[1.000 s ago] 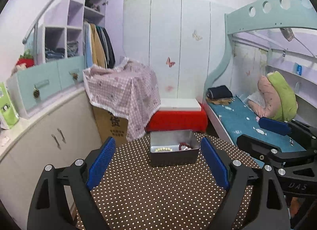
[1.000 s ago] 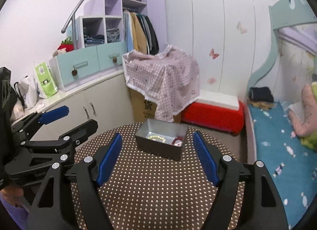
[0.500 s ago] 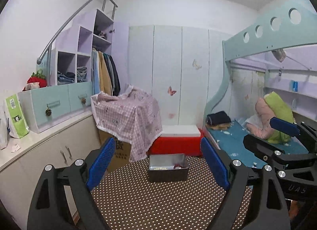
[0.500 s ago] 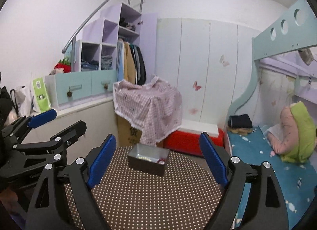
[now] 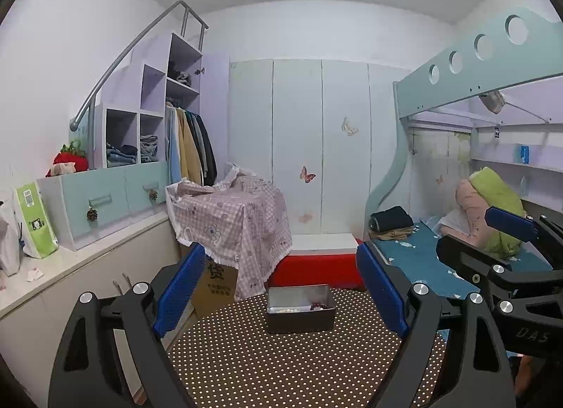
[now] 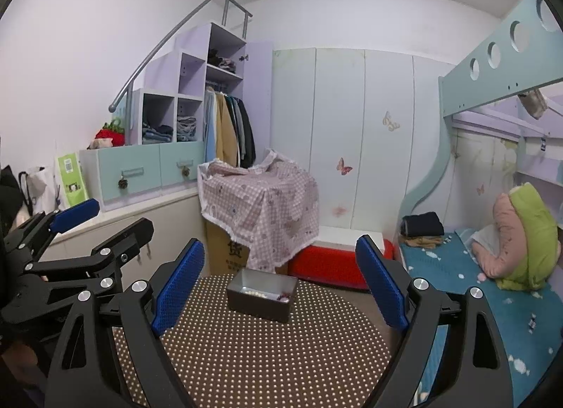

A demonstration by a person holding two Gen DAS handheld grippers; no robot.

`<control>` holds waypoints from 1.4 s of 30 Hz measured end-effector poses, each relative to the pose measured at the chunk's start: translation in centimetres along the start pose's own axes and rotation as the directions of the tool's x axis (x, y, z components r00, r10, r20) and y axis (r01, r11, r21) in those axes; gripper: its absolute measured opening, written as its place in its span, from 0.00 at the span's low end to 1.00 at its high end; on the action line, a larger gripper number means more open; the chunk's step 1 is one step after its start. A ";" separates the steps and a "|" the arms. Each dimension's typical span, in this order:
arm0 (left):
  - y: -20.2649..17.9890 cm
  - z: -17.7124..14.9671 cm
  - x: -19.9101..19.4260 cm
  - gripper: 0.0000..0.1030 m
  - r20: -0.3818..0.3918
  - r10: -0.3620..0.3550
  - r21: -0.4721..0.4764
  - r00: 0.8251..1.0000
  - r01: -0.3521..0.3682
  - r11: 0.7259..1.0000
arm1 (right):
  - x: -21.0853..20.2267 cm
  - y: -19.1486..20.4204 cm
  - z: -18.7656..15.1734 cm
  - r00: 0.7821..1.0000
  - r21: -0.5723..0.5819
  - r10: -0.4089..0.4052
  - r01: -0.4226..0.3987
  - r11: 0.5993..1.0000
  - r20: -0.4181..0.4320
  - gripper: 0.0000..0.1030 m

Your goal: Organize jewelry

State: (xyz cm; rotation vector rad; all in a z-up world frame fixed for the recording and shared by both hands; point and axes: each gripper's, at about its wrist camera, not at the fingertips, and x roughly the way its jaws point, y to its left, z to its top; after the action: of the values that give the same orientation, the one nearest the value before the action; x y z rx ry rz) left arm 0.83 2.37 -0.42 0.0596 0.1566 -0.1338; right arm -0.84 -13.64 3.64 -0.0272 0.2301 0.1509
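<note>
Left wrist view looks along the left gripper, whose two blue-padded fingers stand wide apart with nothing between them, held above a round table covered in a brown cloth with white dots. At the far side of that table sits a grey metal box, open at the top; inside it lie a string of pale beads toward the left and a dark red bracelet toward the right, near each other, though whether they touch cannot be told. The right gripper shows at the right edge of this view, beside the left one and off the table. In the right wrist view the right gripper likewise has its blue pads spread well apart and empty, raised over the dotted table, with the metal box set at an angle near the table's far edge, the pale beads and the red bracelet resting on its bottom. The left gripper appears at the left, its fingers apart too. Behind the table stand a red stool with a white top, a cardboard carton draped in a pink checked cloth, a pale wardrobe and a bunk bed with a blue mattress.
</note>
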 end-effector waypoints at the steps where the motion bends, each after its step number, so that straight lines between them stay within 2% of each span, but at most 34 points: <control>1: -0.1 0.0 0.0 0.83 0.004 0.005 0.005 1.000 -0.005 1.000 | 0.2 -0.1 -0.1 1.000 0.001 0.001 -0.001 1.000 -0.001 0.83; 42: -0.2 0.0 0.4 0.83 0.007 -0.001 0.006 1.000 0.001 1.000 | 0.4 0.3 -0.6 1.000 0.002 -0.001 0.001 1.000 -0.001 0.83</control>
State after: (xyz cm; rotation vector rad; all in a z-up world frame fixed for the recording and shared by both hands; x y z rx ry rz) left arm 1.23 2.09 -0.47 0.0651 0.1496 -0.1350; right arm -0.61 -13.28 2.93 -0.0250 0.2315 0.1499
